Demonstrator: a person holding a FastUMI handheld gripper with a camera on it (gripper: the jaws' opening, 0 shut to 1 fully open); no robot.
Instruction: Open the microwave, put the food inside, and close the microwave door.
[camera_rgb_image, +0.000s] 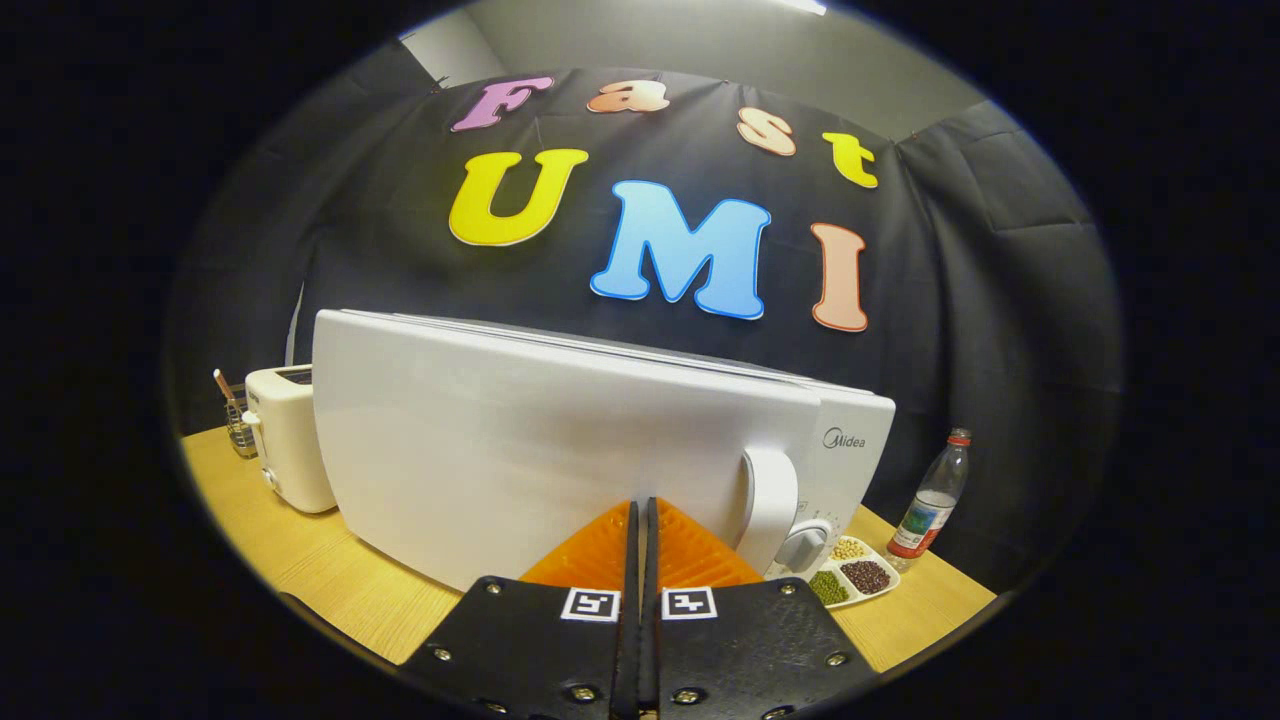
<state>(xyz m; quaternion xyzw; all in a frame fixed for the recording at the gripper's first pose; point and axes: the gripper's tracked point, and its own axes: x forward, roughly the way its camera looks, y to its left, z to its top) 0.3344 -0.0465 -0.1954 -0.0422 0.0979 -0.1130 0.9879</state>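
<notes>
A white microwave (560, 440) stands on the wooden table (300, 540), close ahead of me. Its door (520, 450) is slightly ajar, its handle side standing out from the body. The door's white handle (770, 505) is just right of my fingertips, with a grey dial (805, 545) on the control panel beyond it. My gripper (640, 505) is shut, its two fingers pressed together with nothing between them, tips touching or almost touching the door's front face left of the handle. A divided white dish of beans and grains (850, 578) lies on the table right of the microwave.
A white toaster (285, 440) stands left of the microwave, with a small wire rack (238, 425) behind it. A clear plastic bottle with a red cap (932, 497) stands at the right, beyond the dish. Bare tabletop lies in front of the microwave on both sides.
</notes>
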